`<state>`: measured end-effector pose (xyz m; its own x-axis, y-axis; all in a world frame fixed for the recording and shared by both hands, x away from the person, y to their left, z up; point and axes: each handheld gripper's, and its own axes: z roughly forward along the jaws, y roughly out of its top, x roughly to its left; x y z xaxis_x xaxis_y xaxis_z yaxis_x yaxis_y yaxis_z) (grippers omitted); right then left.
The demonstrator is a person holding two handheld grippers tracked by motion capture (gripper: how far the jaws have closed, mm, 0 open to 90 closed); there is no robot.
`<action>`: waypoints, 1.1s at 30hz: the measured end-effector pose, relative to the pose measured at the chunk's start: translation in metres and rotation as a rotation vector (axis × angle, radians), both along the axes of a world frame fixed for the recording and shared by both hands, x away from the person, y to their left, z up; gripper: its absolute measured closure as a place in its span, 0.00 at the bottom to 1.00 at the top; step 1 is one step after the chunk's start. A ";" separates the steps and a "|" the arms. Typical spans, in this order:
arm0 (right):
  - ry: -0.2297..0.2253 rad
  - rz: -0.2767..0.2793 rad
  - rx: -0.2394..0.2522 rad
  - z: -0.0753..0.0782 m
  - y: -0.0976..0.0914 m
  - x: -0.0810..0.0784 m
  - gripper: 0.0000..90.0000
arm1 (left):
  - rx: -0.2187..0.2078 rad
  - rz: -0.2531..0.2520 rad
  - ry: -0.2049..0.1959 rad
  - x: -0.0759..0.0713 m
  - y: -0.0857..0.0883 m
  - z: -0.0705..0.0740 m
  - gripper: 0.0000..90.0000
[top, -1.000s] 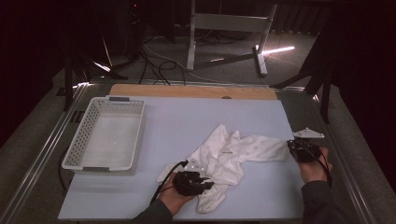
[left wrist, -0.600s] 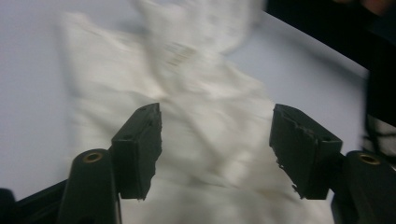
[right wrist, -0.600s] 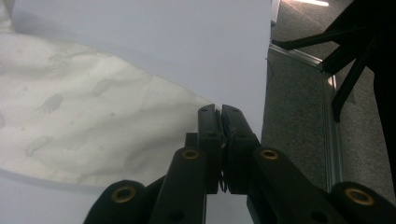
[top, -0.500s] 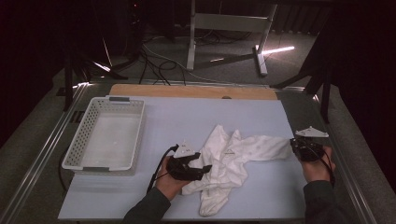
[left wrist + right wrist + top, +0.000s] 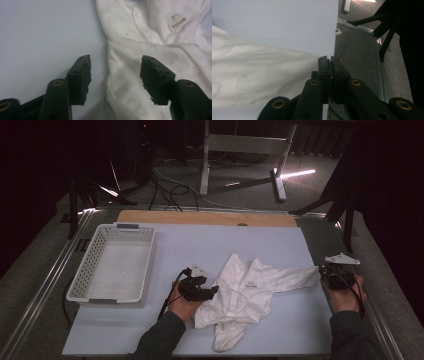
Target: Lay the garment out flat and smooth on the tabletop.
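Left gripper (image 5: 115,72) jaws, just closing, straddle the garment (image 5: 245,292); right gripper (image 5: 329,67) apparently pinches its sleeve.

The black two-jaw left gripper (image 5: 212,291) has been carried from the lower hem of the crumpled white cotton garment (image 5: 250,295) up along its left edge. Its jaws were opened, then partly closed again; cloth lies between them, ungripped. The garment's lower part has been spread out.

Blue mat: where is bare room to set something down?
Free: the blue mat between white basket and white garment, the strip behind the garment, and the near left corner. Crowded: near right, garment and both grippers.
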<state>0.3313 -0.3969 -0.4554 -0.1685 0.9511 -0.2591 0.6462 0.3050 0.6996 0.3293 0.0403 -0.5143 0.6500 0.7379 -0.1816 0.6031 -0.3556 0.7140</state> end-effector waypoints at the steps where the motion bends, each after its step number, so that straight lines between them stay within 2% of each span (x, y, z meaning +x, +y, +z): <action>1: -0.008 -0.001 -0.005 0.000 -0.001 0.000 0.97 | 0.007 -0.001 -0.001 0.000 -0.001 -0.001 0.49; 3: -0.024 -0.010 -0.009 0.001 -0.002 -0.001 0.97 | 0.029 0.010 -0.005 0.000 -0.002 -0.002 0.50; 8: -0.025 -0.021 -0.012 0.005 -0.006 0.001 0.97 | 0.036 -0.005 0.012 -0.001 -0.005 -0.006 0.56; 12: -0.023 -0.022 -0.013 0.005 -0.005 0.002 0.97 | 0.015 -0.004 0.030 -0.001 -0.005 -0.008 0.77; 13: -0.023 -0.023 -0.013 0.005 -0.005 0.002 0.97 | 0.019 -0.020 0.036 -0.001 -0.006 -0.008 0.77; 16: -0.021 -0.008 -0.019 0.007 -0.003 0.005 0.97 | 0.036 -0.051 0.030 -0.003 -0.006 -0.007 0.95; 17: -0.025 -0.012 -0.013 0.008 -0.003 0.006 0.97 | 0.031 -0.055 0.026 -0.004 -0.006 -0.006 0.97; 21: -0.031 -0.012 -0.022 0.015 -0.001 0.012 0.97 | -0.025 -0.001 0.000 -0.003 0.004 0.003 0.98; 24: -0.034 -0.003 -0.030 0.019 0.000 0.015 0.97 | -0.031 0.022 -0.015 -0.003 0.010 0.009 0.98; 25: -0.040 -0.007 -0.033 0.020 0.000 0.016 0.97 | -0.037 0.048 -0.030 -0.004 0.016 0.013 0.98; 27: -0.039 -0.003 -0.043 0.024 -0.001 0.020 0.97 | -0.041 0.069 -0.043 -0.005 0.023 0.016 0.98; 30: -0.036 -0.011 -0.035 0.026 -0.003 0.025 0.97 | -0.054 0.122 -0.061 -0.009 0.036 0.021 0.98; 32: -0.032 0.005 -0.043 0.025 -0.003 0.028 0.97 | -0.071 0.141 -0.067 -0.012 0.041 0.022 0.98; 33: -0.027 0.009 -0.044 0.025 -0.002 0.029 0.97 | -0.084 0.141 -0.054 -0.012 0.043 0.023 0.98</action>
